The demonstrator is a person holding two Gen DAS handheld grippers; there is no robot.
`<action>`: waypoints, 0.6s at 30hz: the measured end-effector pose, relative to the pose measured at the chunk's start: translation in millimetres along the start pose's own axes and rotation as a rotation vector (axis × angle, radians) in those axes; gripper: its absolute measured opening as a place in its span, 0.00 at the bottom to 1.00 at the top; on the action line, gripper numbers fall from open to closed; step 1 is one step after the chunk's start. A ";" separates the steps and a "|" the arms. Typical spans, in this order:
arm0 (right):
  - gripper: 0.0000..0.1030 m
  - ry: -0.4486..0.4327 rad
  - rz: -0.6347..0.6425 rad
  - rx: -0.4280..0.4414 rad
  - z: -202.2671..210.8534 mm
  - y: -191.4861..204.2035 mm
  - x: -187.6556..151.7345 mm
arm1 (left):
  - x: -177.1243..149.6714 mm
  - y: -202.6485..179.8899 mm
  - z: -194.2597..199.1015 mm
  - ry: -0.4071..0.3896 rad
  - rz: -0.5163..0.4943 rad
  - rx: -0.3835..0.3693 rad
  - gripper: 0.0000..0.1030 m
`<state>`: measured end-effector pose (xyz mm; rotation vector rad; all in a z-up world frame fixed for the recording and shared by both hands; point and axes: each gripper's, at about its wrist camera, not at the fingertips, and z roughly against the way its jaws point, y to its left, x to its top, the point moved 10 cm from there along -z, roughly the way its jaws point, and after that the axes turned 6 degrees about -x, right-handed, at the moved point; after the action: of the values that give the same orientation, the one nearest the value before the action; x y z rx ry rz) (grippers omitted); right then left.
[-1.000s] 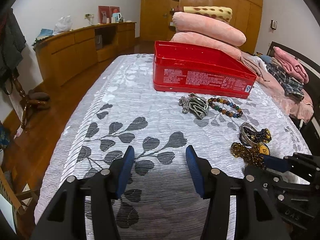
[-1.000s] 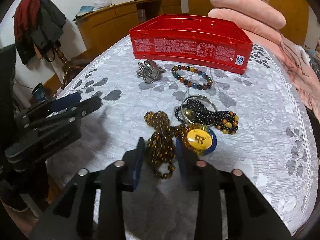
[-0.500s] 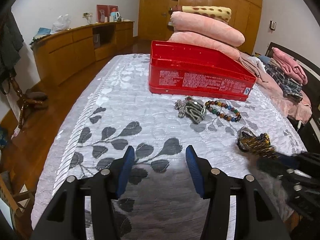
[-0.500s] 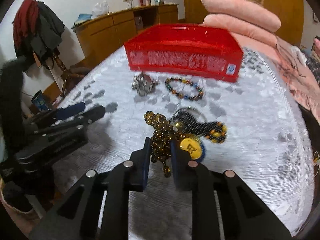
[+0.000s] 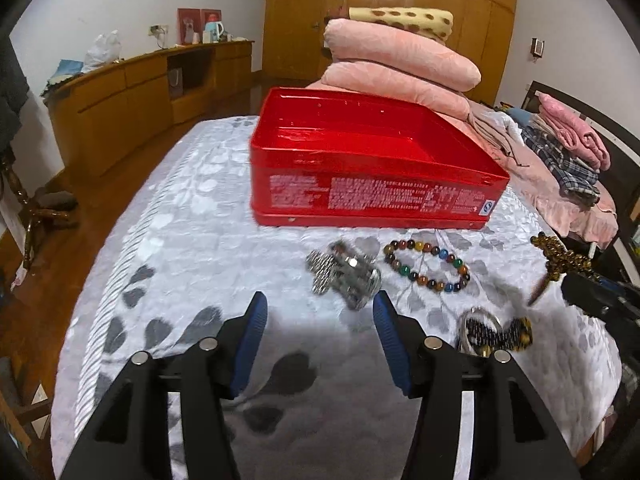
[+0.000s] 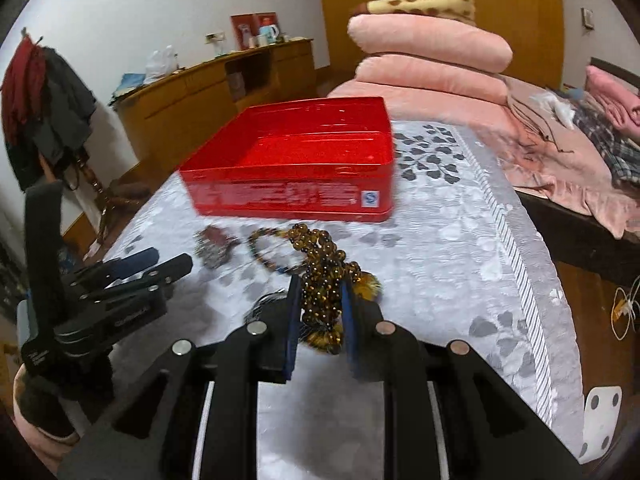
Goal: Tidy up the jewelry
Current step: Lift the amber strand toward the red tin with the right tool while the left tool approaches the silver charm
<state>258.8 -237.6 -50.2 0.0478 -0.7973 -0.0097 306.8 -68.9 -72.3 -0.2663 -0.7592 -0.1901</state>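
Note:
My right gripper point(image 6: 320, 284) is shut on a brown bead necklace point(image 6: 324, 268) and holds it above the bedspread; it also shows in the left wrist view point(image 5: 560, 258). An open red tin box point(image 5: 372, 160) stands farther back, empty inside, also in the right wrist view point(image 6: 296, 168). My left gripper point(image 5: 318, 312) is open and empty, just short of a silver bracelet point(image 5: 348, 274). A multicoloured bead bracelet point(image 5: 426, 266) lies right of it. A black bead string with a ring point(image 5: 492, 332) lies at the right.
The grey leaf-patterned bedspread point(image 5: 192, 240) drops off at the left to a wooden floor. Pink folded quilts point(image 5: 400, 64) are stacked behind the box. Clothes point(image 5: 568, 152) lie at the right. A wooden cabinet point(image 5: 132, 96) runs along the left wall.
My right gripper closed on the brown bead necklace and lifted it off the bedspread toward the red box. My left gripper moved forward toward the silver bracelet, still open.

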 end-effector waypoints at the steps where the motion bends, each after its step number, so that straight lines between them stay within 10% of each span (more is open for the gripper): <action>1: 0.17 0.006 -0.007 0.004 -6.5 -2.2 1.4 | 2.5 -2.1 -4.3 0.008 0.004 -0.008 0.54; 15: 0.17 0.011 -0.011 0.022 -40.2 -5.1 11.3 | 13.7 -8.7 -48.0 0.095 0.040 -0.003 0.62; 18: 0.17 0.019 -0.014 0.025 -44.6 -5.3 10.0 | 13.4 -8.4 -47.7 0.093 0.043 -0.004 0.46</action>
<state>297.8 -241.4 -74.5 0.0774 -0.7784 -0.0124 345.2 -92.4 -94.6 -0.2757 -0.6601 -0.1628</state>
